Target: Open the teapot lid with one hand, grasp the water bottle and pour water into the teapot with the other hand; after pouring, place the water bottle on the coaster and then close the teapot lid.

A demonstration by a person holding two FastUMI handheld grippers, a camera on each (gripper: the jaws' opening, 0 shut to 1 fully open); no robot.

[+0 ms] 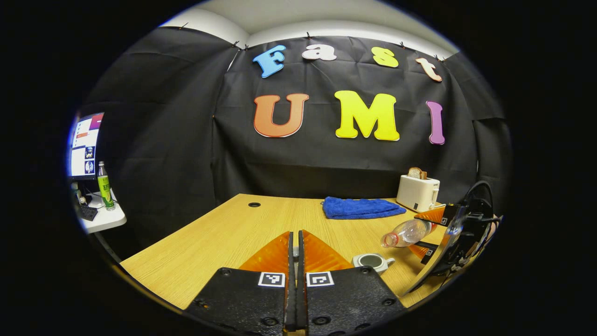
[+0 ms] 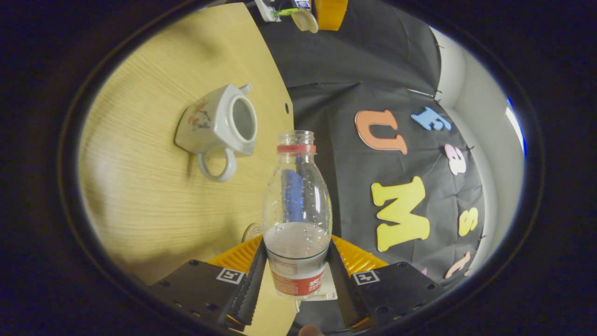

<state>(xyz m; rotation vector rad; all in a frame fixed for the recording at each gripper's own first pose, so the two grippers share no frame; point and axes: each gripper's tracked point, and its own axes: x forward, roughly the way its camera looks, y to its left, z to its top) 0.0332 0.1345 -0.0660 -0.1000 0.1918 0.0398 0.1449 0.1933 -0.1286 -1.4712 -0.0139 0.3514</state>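
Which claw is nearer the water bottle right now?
Right. The right claw grips the water bottle by its lower body. The left claw is pressed shut apart from it, with the open teapot between them.

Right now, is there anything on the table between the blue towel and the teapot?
No. In the left gripper view, bare wood lies between the blue towel and the teapot; the tilted water bottle hangs off to the side.

teapot (image 1: 371, 261) on table (image 1: 224, 238), towel (image 1: 361, 207) behind
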